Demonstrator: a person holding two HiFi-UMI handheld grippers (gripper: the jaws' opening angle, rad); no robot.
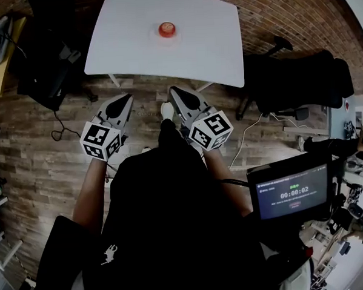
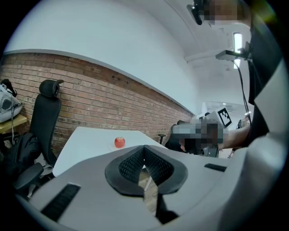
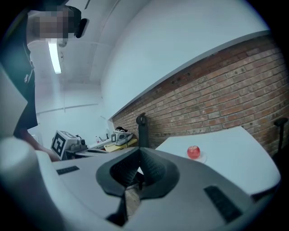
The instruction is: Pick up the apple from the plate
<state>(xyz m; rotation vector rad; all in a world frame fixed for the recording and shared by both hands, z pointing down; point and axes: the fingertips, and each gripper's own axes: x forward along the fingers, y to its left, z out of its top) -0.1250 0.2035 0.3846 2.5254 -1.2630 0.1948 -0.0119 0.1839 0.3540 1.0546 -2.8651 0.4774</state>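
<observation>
Red apple (image 1: 167, 29) sits on its plate (image 3: 202, 157) in the middle of the white surface (image 1: 195, 56), well apart from us. Our left gripper (image 1: 128, 97) and right gripper (image 1: 174, 89) have jaws closed tight and empty, since we are not near enough to grab.

The white table (image 1: 195, 59) stands on a wood-patterned floor (image 1: 43, 161). Toward the table's far middle, a red apple (image 1: 167, 29) sits on a pale plate (image 1: 175, 38). Short of the table's near edge, the left gripper (image 1: 128, 97) and right gripper (image 1: 174, 89) point at it, jaws together and empty. A black chair (image 1: 299, 77) stands beside the table's right edge.
</observation>
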